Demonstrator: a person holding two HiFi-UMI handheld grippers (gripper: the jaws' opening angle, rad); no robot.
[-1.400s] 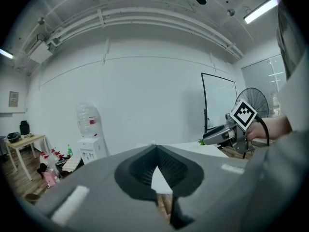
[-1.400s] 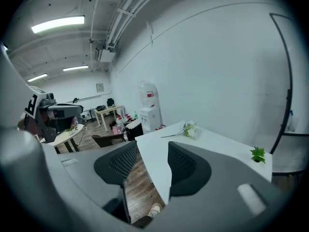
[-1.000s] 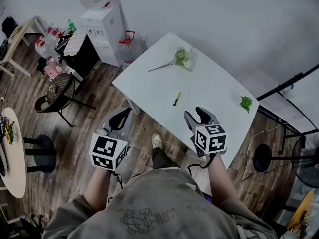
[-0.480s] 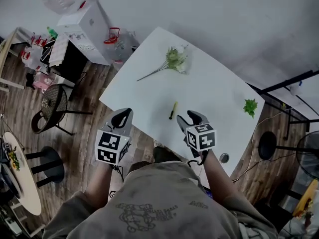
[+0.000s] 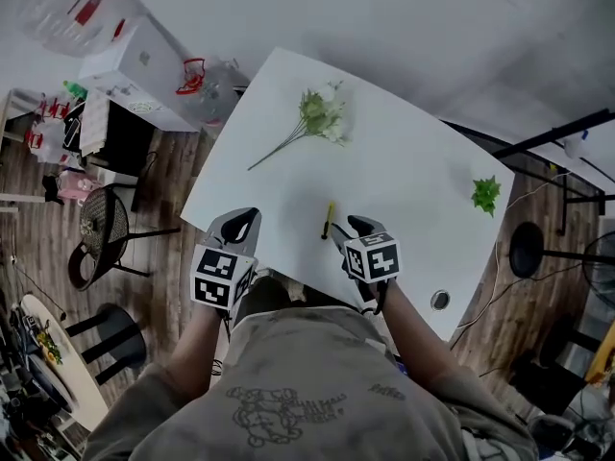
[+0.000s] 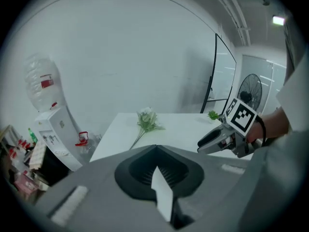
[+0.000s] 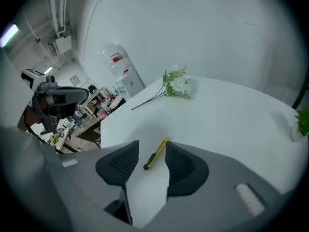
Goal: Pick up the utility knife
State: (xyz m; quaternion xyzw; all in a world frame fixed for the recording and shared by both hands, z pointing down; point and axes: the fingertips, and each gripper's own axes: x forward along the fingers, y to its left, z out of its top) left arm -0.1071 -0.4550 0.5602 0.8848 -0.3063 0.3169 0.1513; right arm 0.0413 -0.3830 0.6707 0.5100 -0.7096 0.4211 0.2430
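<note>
On the smooth white table (image 5: 413, 181) one jaw of my released right gripper (image 7: 150, 149) may touch first and push the thin utility knife (image 7: 155, 154) away; my left gripper (image 6: 155, 151) is clenched, empty.

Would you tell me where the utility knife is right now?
In the head view, the utility knife lies on the white table's near edge, just ahead of the open right gripper.
</note>
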